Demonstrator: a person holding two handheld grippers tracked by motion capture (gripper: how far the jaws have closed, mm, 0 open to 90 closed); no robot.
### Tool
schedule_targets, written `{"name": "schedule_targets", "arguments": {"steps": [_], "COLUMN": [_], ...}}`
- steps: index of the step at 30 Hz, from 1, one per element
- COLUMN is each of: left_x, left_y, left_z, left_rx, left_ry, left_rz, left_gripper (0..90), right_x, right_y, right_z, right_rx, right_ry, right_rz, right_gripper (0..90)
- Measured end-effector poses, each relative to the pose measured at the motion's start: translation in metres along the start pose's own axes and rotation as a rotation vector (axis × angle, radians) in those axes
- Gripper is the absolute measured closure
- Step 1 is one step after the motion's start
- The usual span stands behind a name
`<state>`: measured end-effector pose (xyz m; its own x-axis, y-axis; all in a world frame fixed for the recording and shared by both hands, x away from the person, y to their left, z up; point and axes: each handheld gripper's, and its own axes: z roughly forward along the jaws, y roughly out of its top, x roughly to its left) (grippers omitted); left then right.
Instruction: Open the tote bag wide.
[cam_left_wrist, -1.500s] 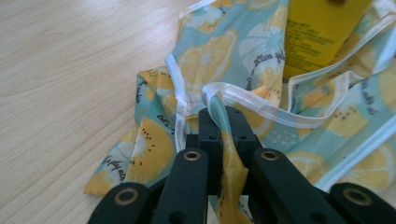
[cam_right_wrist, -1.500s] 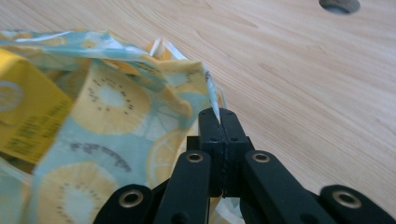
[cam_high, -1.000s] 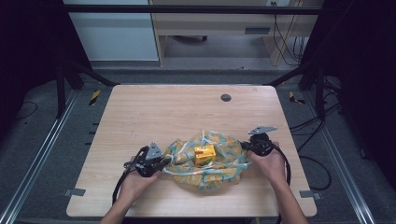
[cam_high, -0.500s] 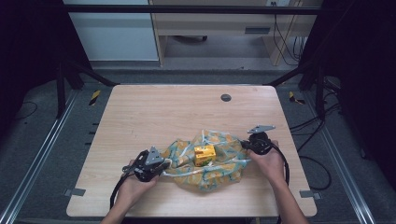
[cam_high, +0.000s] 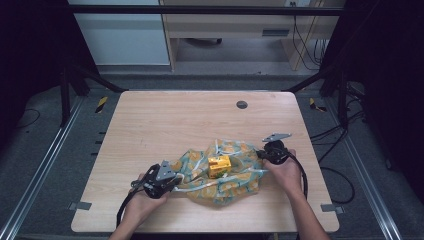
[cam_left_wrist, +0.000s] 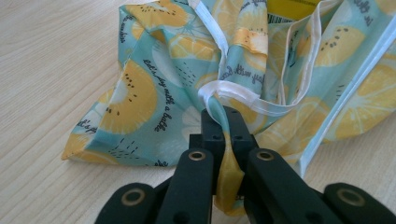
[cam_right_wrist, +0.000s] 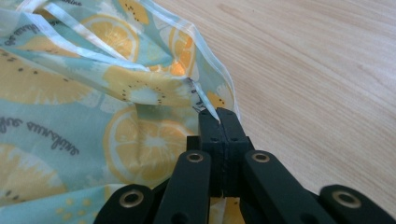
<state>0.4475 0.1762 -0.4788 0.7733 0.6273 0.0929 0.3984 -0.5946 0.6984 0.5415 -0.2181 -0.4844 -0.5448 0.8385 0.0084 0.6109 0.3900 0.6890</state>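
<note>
Since a second ago, our left gripper (cam_high: 172, 178) has drawn back toward the near edge, pulling the lemon-print cloth (cam_high: 220, 172) with it. We see the cloth lying crumpled on the near half of the wooden table (cam_high: 165, 120), with a yellow box (cam_high: 219, 165) on top. Both grippers are closed on it: the left one pinches a fold by the white hem (cam_left_wrist: 261, 105), the right gripper (cam_right_wrist: 218, 122) clamps the hem edge. Beyond the cloth the tabletop is bare, except a dark round grommet (cam_high: 242, 104) near the far edge.
</note>
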Motion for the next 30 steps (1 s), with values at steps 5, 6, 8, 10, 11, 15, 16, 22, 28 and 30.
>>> {"name": "schedule_targets", "arguments": {"steps": [5, 6, 8, 10, 11, 15, 16, 22, 28, 30], "left_x": [-0.001, -0.001, -0.002, -0.003, -0.004, -0.004, -0.005, -0.003, -0.003, -0.002], "left_y": [-0.001, -0.001, -0.001, -0.001, -0.001, -0.002, -0.001, 0.008, 0.016, 0.022], "left_z": [-0.001, -0.001, -0.002, -0.003, -0.004, -0.008, -0.01, -0.026, -0.037, -0.043], "left_rx": [0.005, 0.005, 0.003, 0.001, -0.012, -0.03, -0.041, -0.105, -0.15, -0.178], "left_ry": [-0.002, -0.002, 0.0, 0.006, 0.015, 0.014, 0.024, 0.04, 0.03, 0.026], "left_rz": [0.005, 0.005, 0.005, 0.006, 0.004, -0.008, -0.014, -0.04, -0.047, -0.056], "left_gripper": [89.6, 89.6, 89.6, 89.4, 87.7, 75.5, 75.5, 46.8, 36.3, 32.2], "right_x": [0.002, 0.002, 0.002, 0.002, 0.004, 0.004, 0.004, 0.007, 0.018, 0.026], "right_y": [0.008, 0.009, 0.01, 0.01, 0.011, 0.012, 0.013, 0.023, 0.035, 0.041], "right_z": [0.0, 0.001, 0.0, 0.0, 0.0, -0.008, -0.012, -0.046, -0.069, -0.079], "right_rx": [0.008, 0.009, 0.005, 0.007, -0.003, -0.043, -0.055, -0.124, -0.172, -0.199], "right_ry": [-0.014, -0.016, -0.017, -0.02, -0.019, -0.042, -0.046, -0.101, -0.105, -0.088], "right_rz": [-0.018, -0.018, -0.01, -0.012, -0.017, -0.003, 0.006, 0.018, 0.018, 0.019], "right_gripper": [90.0, 90.0, 90.0, 90.0, 88.7, 74.8, 69.2, 38.7, 27.6, 25.2]}}
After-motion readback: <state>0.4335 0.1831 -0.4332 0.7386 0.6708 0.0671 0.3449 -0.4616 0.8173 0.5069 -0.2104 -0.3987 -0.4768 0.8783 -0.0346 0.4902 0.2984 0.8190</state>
